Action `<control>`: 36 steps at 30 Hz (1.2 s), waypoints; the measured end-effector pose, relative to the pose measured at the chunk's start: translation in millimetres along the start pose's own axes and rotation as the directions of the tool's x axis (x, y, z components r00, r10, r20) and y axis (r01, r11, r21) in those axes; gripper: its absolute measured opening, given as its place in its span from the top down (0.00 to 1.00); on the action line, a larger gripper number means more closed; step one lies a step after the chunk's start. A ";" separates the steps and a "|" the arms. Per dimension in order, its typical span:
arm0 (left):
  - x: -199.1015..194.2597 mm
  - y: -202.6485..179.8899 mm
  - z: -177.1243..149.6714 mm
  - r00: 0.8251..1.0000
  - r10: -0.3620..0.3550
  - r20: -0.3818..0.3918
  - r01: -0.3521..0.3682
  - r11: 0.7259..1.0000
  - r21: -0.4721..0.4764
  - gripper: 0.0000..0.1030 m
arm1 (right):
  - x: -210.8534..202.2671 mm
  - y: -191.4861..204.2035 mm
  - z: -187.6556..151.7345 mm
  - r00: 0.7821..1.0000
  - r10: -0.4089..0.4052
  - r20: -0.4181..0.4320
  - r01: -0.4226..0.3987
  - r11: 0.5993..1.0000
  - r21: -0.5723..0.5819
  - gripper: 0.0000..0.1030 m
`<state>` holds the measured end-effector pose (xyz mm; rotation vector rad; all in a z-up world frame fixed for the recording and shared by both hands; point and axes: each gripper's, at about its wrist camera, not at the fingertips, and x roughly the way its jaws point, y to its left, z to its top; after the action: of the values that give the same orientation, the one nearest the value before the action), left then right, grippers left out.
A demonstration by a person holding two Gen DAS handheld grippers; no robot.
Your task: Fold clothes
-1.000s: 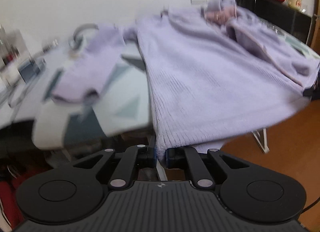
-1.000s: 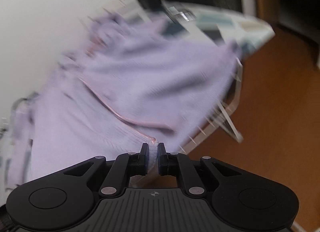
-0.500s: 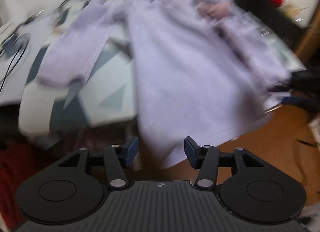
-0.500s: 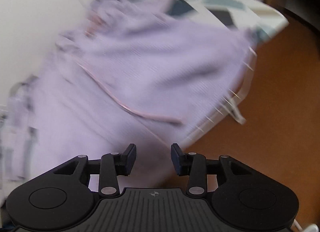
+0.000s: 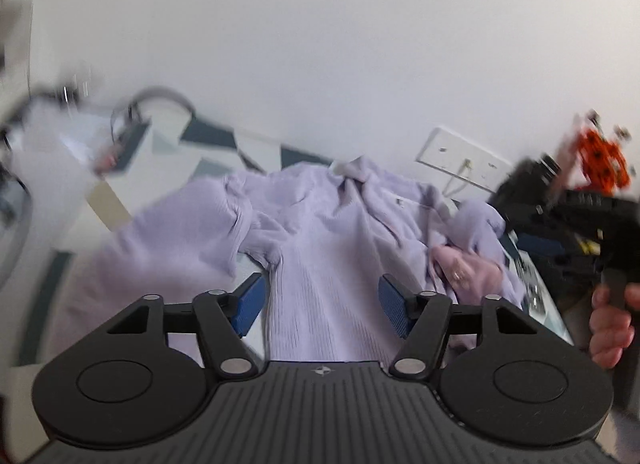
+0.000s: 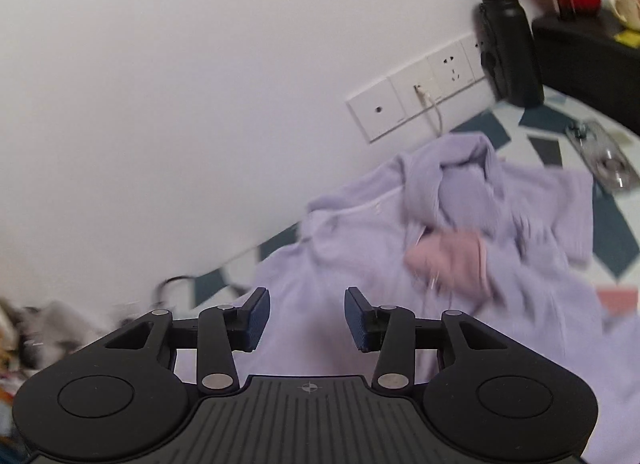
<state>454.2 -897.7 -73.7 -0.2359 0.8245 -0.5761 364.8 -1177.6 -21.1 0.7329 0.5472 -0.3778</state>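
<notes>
Both grippers, left gripper (image 5: 321, 310) and right gripper (image 6: 307, 318), stand spread and empty; lilac sweater (image 5: 328, 264) at 12 o'clock, its near hem hidden.

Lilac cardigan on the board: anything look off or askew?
Yes. The lilac cardigan lies rumpled, not flat: the collar is bunched, a pink patch shows near the front, and one sleeve sprawls sideways. Both tongs hang open above it, holding nothing.

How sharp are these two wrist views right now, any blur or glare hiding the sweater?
Left wrist: gripper crisp, sweater softly smeared, edges and the orange object streaked by motion blur. Right wrist: sockets fairly sharp, sweater blurred at its pink patch. Both: fisheye bending, even light, no glare.
</notes>
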 end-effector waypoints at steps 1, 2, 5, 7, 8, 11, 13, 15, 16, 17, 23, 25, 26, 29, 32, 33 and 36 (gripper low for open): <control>16.1 5.7 2.1 1.000 0.003 -0.017 -0.004 1.000 -0.012 0.53 | 17.0 -0.4 4.4 0.999 -0.032 -0.001 0.032 0.999 -0.012 0.62; 32.2 11.4 4.2 0.999 0.007 -0.034 -0.008 1.000 -0.023 0.53 | 34.0 -0.8 8.7 0.998 -0.064 -0.001 0.064 0.998 -0.024 0.62; 80.6 28.6 10.6 0.996 0.015 -0.086 -0.020 0.998 -0.057 0.53 | 95.7 -6.6 9.0 0.984 -0.170 -0.050 0.166 0.984 -0.069 0.69; 106.4 36.9 12.4 0.993 0.030 -0.115 -0.037 0.997 -0.063 0.53 | 128.5 -11.2 7.9 0.977 -0.208 -0.044 0.204 0.976 -0.080 0.69; 115.2 38.7 13.4 0.991 0.053 -0.120 -0.059 0.997 -0.052 0.53 | 145.0 -13.5 7.3 0.973 -0.227 -0.041 0.223 0.971 -0.085 0.68; 137.8 43.8 17.2 0.987 0.099 -0.125 -0.104 0.994 -0.033 0.53 | 179.9 -17.4 5.8 0.968 -0.246 -0.058 0.239 0.966 -0.102 0.64; 149.4 47.5 19.8 0.986 0.103 -0.129 -0.109 0.993 -0.045 0.53 | 196.1 -16.0 4.7 0.969 -0.234 -0.083 0.222 0.966 -0.128 0.58; 160.7 51.2 23.0 0.984 0.110 -0.141 -0.121 0.990 -0.073 0.53 | 209.9 -13.7 2.9 0.970 -0.219 -0.107 0.202 0.967 -0.154 0.53; 164.4 52.7 24.6 0.983 0.119 -0.141 -0.132 0.987 -0.088 0.53 | 216.5 -12.0 2.3 0.968 -0.219 -0.119 0.198 0.966 -0.167 0.50; 167.5 54.2 26.0 0.982 0.128 -0.140 -0.143 0.984 -0.104 0.54 | 223.1 -10.3 1.7 0.967 -0.218 -0.131 0.193 0.965 -0.179 0.49; 172.6 61.4 27.5 0.977 0.185 -0.106 -0.202 0.962 -0.184 0.80 | 252.1 -13.3 8.3 0.949 -0.243 -0.201 0.207 0.961 -0.186 0.70; 173.6 61.6 25.5 0.976 0.197 -0.093 -0.211 0.958 -0.193 0.84 | 253.7 -21.2 14.9 0.950 -0.222 -0.219 0.197 0.972 -0.130 0.88; 173.8 60.9 24.0 0.975 0.204 -0.085 -0.216 0.958 -0.189 0.85 | 250.3 -23.1 20.1 0.952 -0.239 -0.191 0.220 0.969 -0.116 0.89; 173.6 59.7 21.0 0.975 0.213 -0.067 -0.222 0.957 -0.184 0.85 | 230.1 -25.0 39.9 0.961 -0.274 -0.037 0.271 0.960 -0.074 0.91; 175.4 57.5 20.6 0.972 0.227 -0.061 -0.234 0.956 -0.179 0.85 | 227.0 -30.3 51.3 0.960 -0.277 0.032 0.278 0.957 -0.080 0.91; 176.2 55.7 20.8 0.970 0.234 -0.061 -0.242 0.956 -0.168 0.83 | 236.1 -33.4 50.1 0.961 -0.278 -0.006 0.275 0.955 -0.110 0.90; 176.6 53.7 20.9 0.970 0.232 -0.064 -0.240 0.958 -0.155 0.80 | 253.7 -42.0 44.6 0.946 -0.318 -0.068 0.304 0.940 -0.156 0.80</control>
<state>585.7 -954.2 -192.1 -0.2686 0.9299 -0.2909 560.6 -1272.4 -165.2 0.5252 0.7742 -0.5944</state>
